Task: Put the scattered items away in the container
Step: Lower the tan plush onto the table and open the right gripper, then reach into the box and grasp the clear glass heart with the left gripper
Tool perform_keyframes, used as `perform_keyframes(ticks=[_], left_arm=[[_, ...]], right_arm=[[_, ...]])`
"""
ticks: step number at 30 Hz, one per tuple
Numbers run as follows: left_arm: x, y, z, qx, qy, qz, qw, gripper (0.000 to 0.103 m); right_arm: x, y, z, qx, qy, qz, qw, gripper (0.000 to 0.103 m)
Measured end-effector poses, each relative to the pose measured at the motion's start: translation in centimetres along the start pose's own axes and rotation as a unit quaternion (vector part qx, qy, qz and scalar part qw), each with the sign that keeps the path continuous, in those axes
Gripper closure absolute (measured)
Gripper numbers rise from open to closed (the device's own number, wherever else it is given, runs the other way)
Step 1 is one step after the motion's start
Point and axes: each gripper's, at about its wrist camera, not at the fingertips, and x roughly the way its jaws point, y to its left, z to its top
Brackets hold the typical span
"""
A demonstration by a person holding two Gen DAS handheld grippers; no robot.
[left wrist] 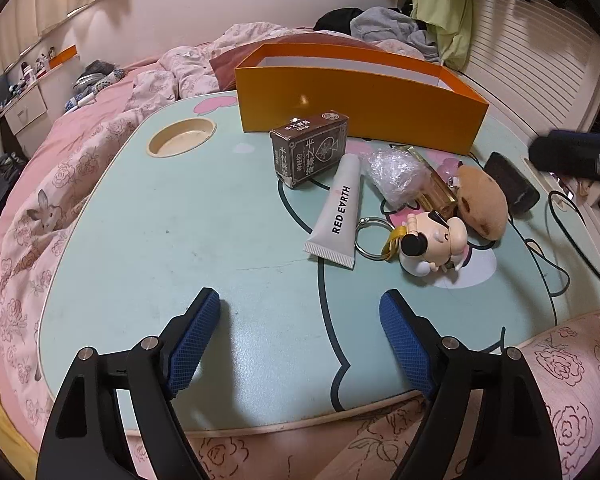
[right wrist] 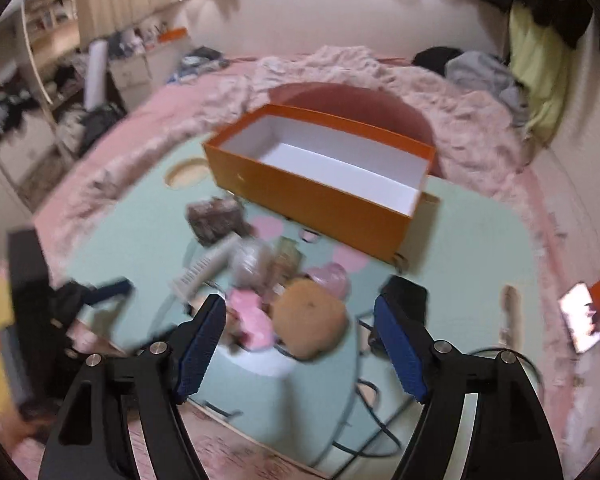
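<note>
Standing at the far edge of the pale green bench (left wrist: 140, 240), the orange box (left wrist: 360, 108) is open on top and we see its white inside bare from the right wrist view. Near it lies the clutter: a brown card box (left wrist: 310, 148) with Chinese print we cannot read, a white tube (left wrist: 337, 212) marked RED EARTH, a crinkled clear bag (left wrist: 396, 174), a key ring (left wrist: 370, 238), a small figurine (left wrist: 436, 246) and a brown plush (left wrist: 483, 202). Left of these, the bench is bare up to its round cup hollow (left wrist: 181, 137). Our left tongs (left wrist: 300, 332) hang over the near edge, angled down, jaws wide apart and holding nothing. Our right tongs (right wrist: 300, 340), also wide and empty, tilt down above the plush; that view is blurred.
</note>
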Motion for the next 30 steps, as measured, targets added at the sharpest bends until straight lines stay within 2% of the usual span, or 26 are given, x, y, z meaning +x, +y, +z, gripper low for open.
perform_keyframes(ticks=[2,6,9,13,15,17,18,19,20,22,23,24,25,27,28,29,30], left_arm=[[0.0,0.0,0.0,0.001,0.001,0.000,1.0000,0.020],[0.0,0.0,0.0,0.001,0.001,0.000,1.0000,0.020],[0.1,0.0,0.0,0.001,0.001,0.002,1.0000,0.020],[0.1,0.0,0.0,0.002,0.004,0.002,1.0000,0.020],[0.0,0.4,0.5,-0.007,0.017,-0.013,0.9997,0.020],[-0.6,1.9,2.1,-0.041,0.027,-0.063,0.9968,0.020],[-1.4,2.8,3.7,-0.058,0.021,-0.082,0.9947,0.020],[-2.6,3.5,5.8,-0.067,0.005,-0.086,0.9940,0.020],[-3.6,3.7,7.5,-0.061,-0.010,-0.076,0.9952,0.020],[-5.9,2.5,12.2,-0.003,-0.061,-0.031,0.9977,0.020],[-6.2,1.8,13.9,0.020,-0.067,-0.023,0.9973,0.020],[-6.0,0.9,16.0,0.040,-0.057,-0.028,0.9971,0.020],[-5.2,0.0,18.1,0.050,-0.027,-0.051,0.9971,0.020],[-2.9,-1.0,20.8,0.039,0.031,-0.105,0.9932,0.020],[-1.2,-1.8,22.0,0.032,0.063,-0.118,0.9905,0.020],[-0.1,-2.5,22.6,0.031,0.079,-0.110,0.9903,0.020],[1.5,-3.4,23.1,0.037,0.095,-0.084,0.9912,0.020]], right_arm=[[-0.1,0.2,-0.4,-0.001,-0.004,-0.023,1.000,0.027],[-0.1,0.1,-1.6,0.011,-0.011,-0.044,0.999,0.027],[0.0,0.3,-2.9,0.016,-0.012,-0.042,0.999,0.026],[0.9,1.7,-4.1,-0.007,-0.002,-0.047,0.999,0.026],[1.0,2.1,-4.3,-0.016,-0.001,-0.049,0.999,0.026],[1.0,2.3,-4.4,-0.021,-0.004,-0.056,0.998,0.026],[0.9,2.3,-4.5,-0.022,-0.005,-0.056,0.998,0.027],[0.9,2.3,-4.5,-0.022,-0.007,-0.055,0.998,0.027],[0.9,2.4,-4.6,-0.022,-0.008,-0.055,0.998,0.027],[1.1,2.5,-4.7,-0.022,-0.007,-0.054,0.998,0.027],[1.2,2.6,-4.7,-0.023,-0.007,-0.055,0.998,0.027],[1.3,2.7,-4.8,-0.024,-0.005,-0.055,0.998,0.027],[1.4,2.8,-4.8,-0.026,-0.004,-0.055,0.998,0.027],[1.4,3.0,-5.0,-0.028,-0.004,-0.055,0.998,0.027],[1.4,3.0,-5.0,-0.029,-0.004,-0.054,0.998,0.027],[1.4,3.1,-5.1,-0.031,-0.005,-0.054,0.998,0.027],[1.4,3.1,-5.2,-0.032,-0.006,-0.054,0.998,0.027]])
